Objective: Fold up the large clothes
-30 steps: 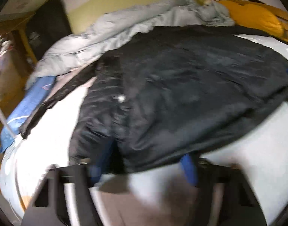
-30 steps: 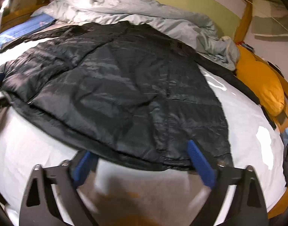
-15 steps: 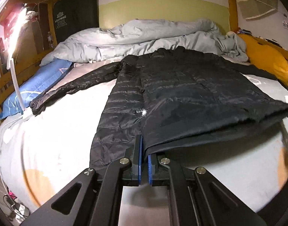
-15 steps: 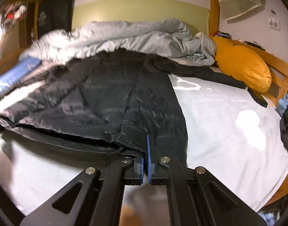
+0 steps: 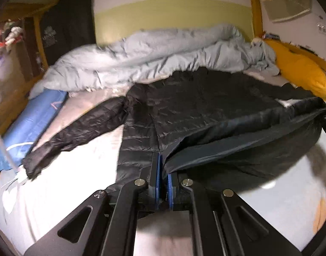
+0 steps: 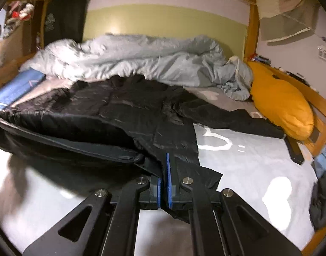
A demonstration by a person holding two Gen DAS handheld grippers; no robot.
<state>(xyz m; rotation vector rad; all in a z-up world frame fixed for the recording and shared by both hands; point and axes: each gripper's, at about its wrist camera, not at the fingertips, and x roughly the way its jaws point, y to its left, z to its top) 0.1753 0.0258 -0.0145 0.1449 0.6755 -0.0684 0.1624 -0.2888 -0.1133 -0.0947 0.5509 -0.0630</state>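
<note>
Dim warm light, motion blur, fisheye edge distortion, sheet [image 6: 276, 194] glare.

This is a bedroom in a home. A bed [image 5: 56, 192] with a crumpled blanket [image 5: 154, 59] and a yellow pillow [image 6: 280, 106] lies ahead of the claw.

Rumpled grey duvet [image 5: 154, 61], orange pillow [image 6: 280, 106]

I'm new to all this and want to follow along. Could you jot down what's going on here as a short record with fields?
place: bed with white sheet
garment: black puffer coat, spread out
left gripper: fingers shut on the coat's bottom hem
right gripper: fingers shut on the hem too
hem: lifted off the sheet between both grippers
behind coat: crumpled grey duvet
right side: orange pillow
</note>
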